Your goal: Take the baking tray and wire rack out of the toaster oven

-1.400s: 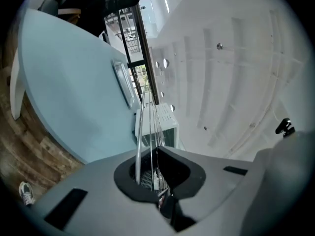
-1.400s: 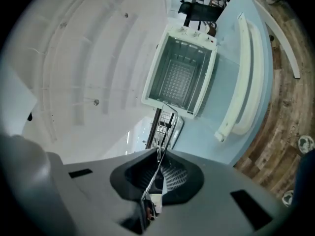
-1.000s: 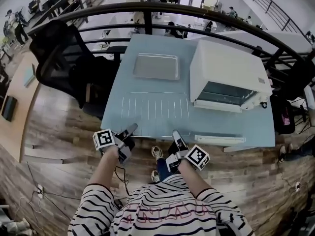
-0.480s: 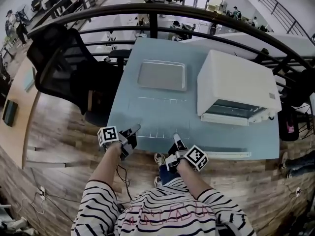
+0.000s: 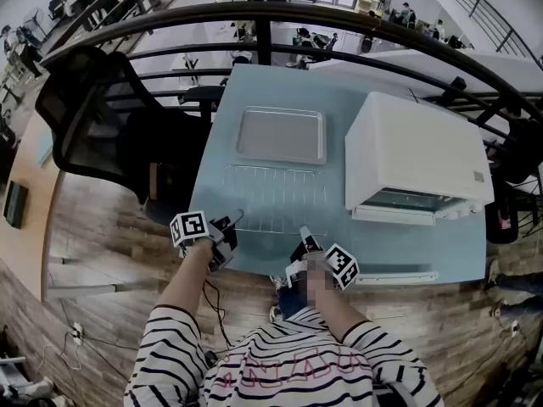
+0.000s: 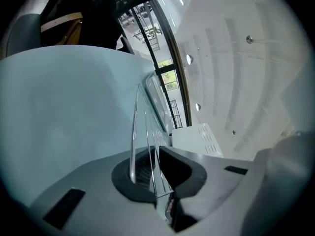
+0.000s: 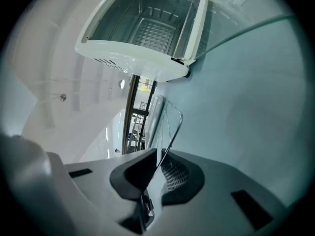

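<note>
The wire rack (image 5: 276,195) lies low over the pale blue table (image 5: 424,244), in front of the baking tray (image 5: 282,134), which rests flat at the table's far side. My left gripper (image 5: 232,222) is shut on the rack's near left edge; its thin wires (image 6: 134,132) run out from between the jaws (image 6: 155,173). At the near right edge my right gripper (image 5: 303,235) is shut on the rack (image 7: 170,127) too, jaws (image 7: 160,173) closed on the wire. The white toaster oven (image 5: 420,155) stands at the right with its door down, and its inside (image 7: 157,31) looks empty.
A long white strip (image 5: 397,275) lies along the table's front edge at the right. A black office chair (image 5: 93,108) stands left of the table. A dark curved railing (image 5: 271,19) runs behind it. From the left gripper view the baking tray (image 6: 157,100) and the oven (image 6: 197,139) lie ahead.
Both grippers have come lower and closer to the table's front edge, bringing the wire rack with them. The baking tray and the oven have stayed put.
</note>
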Available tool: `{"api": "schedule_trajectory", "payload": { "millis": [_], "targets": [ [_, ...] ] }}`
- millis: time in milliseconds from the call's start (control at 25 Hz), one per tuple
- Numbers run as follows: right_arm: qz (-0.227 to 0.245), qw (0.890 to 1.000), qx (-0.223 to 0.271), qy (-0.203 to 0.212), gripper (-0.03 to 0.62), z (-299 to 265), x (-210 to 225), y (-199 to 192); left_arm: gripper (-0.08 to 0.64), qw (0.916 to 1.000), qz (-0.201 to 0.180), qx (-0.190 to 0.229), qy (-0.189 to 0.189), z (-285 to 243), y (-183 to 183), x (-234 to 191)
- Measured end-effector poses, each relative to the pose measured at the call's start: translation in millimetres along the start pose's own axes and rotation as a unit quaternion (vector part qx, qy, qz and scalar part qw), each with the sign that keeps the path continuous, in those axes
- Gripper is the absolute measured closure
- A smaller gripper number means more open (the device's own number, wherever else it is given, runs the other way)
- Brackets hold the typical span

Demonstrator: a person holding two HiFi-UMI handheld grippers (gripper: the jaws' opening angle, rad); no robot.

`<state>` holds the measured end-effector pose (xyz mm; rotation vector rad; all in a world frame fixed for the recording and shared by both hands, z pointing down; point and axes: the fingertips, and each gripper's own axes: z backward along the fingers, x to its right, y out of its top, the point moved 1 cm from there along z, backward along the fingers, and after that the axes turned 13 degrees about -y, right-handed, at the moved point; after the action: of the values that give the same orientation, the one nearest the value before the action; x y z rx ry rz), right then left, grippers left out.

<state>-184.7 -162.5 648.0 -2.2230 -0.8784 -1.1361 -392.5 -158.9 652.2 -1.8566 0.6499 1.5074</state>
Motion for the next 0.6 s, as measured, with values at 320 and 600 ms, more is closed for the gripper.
{"api": "schedule_trajectory", "payload": {
  "millis": [320, 600],
  "targets": [
    [-0.007, 1.0, 0.004, -0.018, 0.549, -26, -5, 8, 0.42, 0.9936, -0.043, 0.046, 0.094, -5, 29, -14],
    [-0.011, 0.998, -0.005, -0.055, 0.549, -36, 2, 11, 0.267, 0.9734, -0.117, 0.109, 0.164, -2, 55, -16]
  ]
}}
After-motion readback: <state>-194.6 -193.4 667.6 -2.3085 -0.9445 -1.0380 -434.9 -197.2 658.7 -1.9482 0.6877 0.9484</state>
